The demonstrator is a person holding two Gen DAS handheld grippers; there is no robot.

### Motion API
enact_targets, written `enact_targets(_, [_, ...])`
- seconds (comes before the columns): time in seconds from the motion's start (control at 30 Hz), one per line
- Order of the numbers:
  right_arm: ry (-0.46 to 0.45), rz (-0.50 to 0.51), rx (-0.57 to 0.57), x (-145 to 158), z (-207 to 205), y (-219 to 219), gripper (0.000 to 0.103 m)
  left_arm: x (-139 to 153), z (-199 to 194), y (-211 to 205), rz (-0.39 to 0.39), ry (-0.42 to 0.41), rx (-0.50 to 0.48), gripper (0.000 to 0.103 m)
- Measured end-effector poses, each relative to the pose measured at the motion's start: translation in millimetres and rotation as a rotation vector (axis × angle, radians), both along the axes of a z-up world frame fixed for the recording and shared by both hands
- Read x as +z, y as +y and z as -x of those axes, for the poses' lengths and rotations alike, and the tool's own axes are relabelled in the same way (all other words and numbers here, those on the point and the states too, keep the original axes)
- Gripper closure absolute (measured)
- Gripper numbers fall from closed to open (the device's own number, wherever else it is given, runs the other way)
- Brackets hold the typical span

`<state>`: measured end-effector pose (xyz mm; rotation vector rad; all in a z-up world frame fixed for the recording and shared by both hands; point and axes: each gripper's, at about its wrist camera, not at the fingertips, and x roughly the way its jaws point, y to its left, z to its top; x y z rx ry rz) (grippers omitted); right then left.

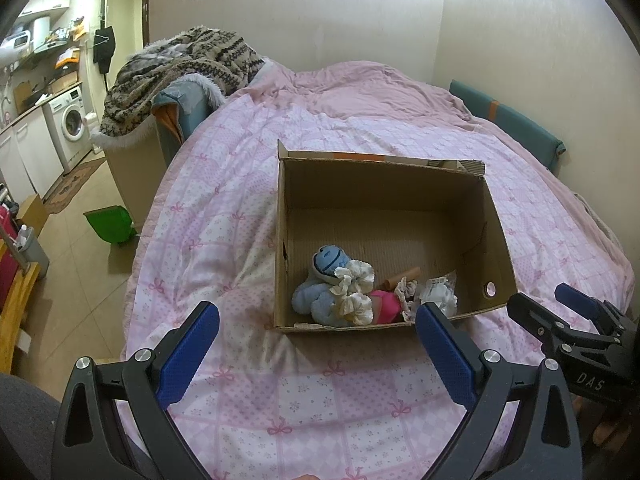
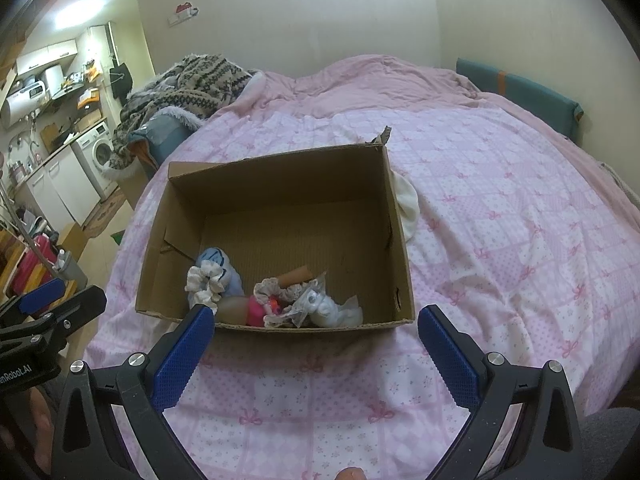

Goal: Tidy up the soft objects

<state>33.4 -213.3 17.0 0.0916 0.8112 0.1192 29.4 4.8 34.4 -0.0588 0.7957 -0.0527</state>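
My left gripper (image 1: 318, 322) and right gripper (image 2: 316, 326) hung wide open and empty over the near edge of the pink patterned bedspread (image 2: 500, 216). The blue plush toy (image 1: 320, 284) lay in the brown cardboard box (image 2: 188, 240). One white fabric piece (image 2: 408, 204) remained outside its far right corner; I judged the right gripper should reach round the wall.

Brown cardboard box (image 1: 384, 200) holds a light-blue plush (image 1: 320, 280) on a pink-and-white bow-patterned checked quilt (image 1: 320, 400).

Dim warm indoor light w/ pinkish cast. Ceiling lamp glare blown out at top of left wrist view, softer upper left in right wrist view. Heavy fisheye bending, black corners. Centre fairly sharp.
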Motion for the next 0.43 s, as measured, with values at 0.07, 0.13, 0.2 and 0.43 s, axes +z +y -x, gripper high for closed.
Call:
enact_targets(0.07, [0.000,0.001,0.000,0.4,-0.1,-0.5,0.000,-1.5,0.8,-0.3,0.001,0.001,0.001,0.005])
enact_targets(0.13, [0.000,0.001,0.001,0.2,0.1,-0.2,0.000,-1.7,1.1,-0.2,0.002,0.000,0.001,0.005])
enact_targets(0.2, [0.001,0.001,0.001,0.1,0.1,-0.1,0.000,-1.5,0.7,0.1,0.001,0.002,0.001,0.005])
enact_targets(0.43, [-0.001,-0.001,0.006,-0.4,0.9,0.9,0.000,-5.3,1.2,0.0,0.022,0.009,-0.002,0.005])
